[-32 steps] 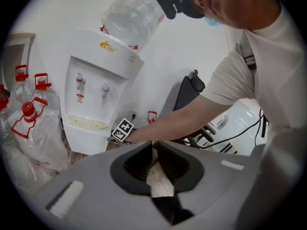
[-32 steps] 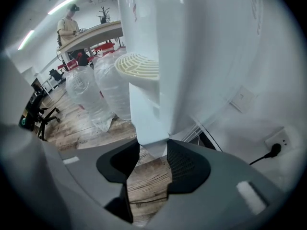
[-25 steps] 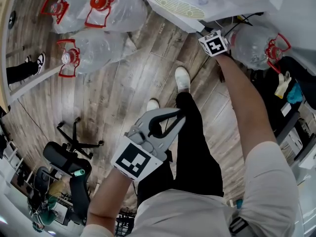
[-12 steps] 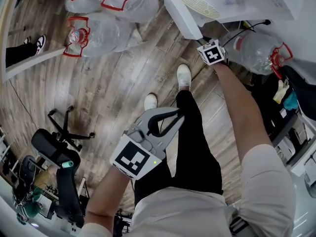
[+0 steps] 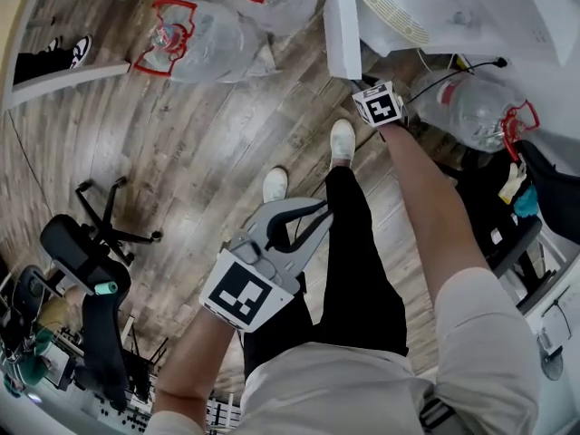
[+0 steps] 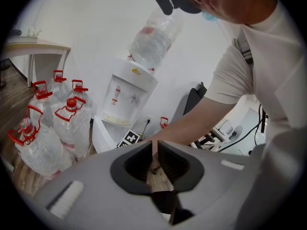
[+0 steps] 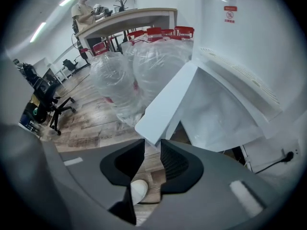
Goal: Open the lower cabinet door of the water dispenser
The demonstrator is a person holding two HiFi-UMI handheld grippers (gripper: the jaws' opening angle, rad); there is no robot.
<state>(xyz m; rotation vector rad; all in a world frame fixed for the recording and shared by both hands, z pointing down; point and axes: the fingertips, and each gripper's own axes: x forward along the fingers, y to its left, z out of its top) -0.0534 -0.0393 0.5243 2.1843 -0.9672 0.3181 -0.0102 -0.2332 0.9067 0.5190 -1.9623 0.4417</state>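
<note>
The lower cabinet door (image 7: 165, 102) of the water dispenser (image 6: 129, 92) stands swung well out from the white body. It leaves the cabinet interior (image 7: 218, 114) exposed, so the opening looks largely done.

The right tool (image 7: 152, 145) points steeply down at the door's free lower corner. That is the end farthest from the hinge, where a pull would turn the door most easily. Its jaws are closing with the corner just at their mouth, and no pad visibly presses on it. The left tool (image 5: 327, 208) is closed on nothing and held over the person's thigh (image 5: 353, 270), probably to keep it clear of the door's swing.

Bagged water jugs (image 5: 204, 39) lie on the wooden floor (image 5: 208, 152) near the open door.

A red label (image 7: 230, 14) on the dispenser's front and an orange logo (image 6: 137, 72) are too small to read. The marker cube (image 5: 378, 105) carries only a black-and-white square pattern.
</note>
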